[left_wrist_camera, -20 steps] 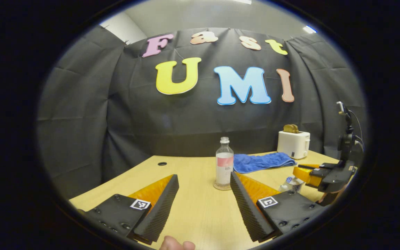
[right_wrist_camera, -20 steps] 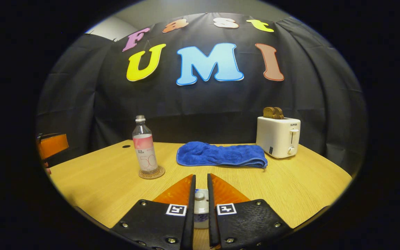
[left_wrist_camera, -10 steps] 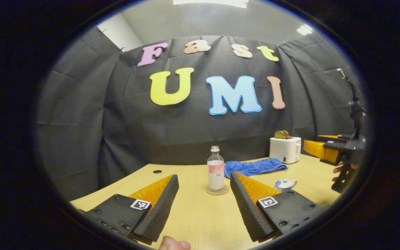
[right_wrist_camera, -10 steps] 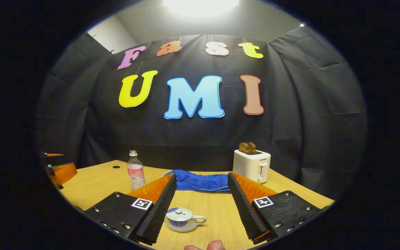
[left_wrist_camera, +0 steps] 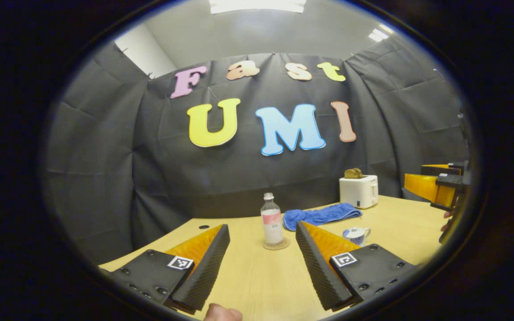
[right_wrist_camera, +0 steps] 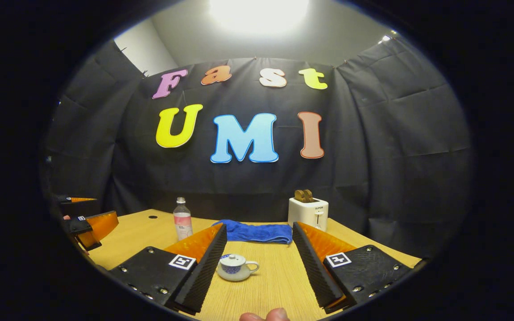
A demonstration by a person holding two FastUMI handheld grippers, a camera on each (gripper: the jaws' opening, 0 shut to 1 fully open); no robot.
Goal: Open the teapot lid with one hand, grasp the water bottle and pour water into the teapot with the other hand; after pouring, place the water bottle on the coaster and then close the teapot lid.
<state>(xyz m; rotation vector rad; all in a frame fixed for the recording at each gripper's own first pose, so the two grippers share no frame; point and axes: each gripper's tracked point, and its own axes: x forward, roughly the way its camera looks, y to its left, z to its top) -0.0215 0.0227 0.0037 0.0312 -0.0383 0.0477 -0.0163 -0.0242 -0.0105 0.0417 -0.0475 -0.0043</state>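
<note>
here the teapot [right_wrist_camera: 237, 266], lid on, sits ahead between the right hand-held gripper's [right_wrist_camera: 259, 263] spread fingers (left hand-held gripper [left_wrist_camera: 262, 263] likewise released, facing the water bottle [left_wrist_camera: 271, 220]).

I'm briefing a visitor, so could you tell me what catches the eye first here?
The small teapot, lid on, sits on the wooden table between the open right tongs. Farther back, the water bottle stands upright on its coaster; a blue towel and white toaster lie behind.

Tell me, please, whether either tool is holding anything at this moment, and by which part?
Nothing is held. The left tool and the right tool are both open, with the lidded teapot standing free on the table.
</note>
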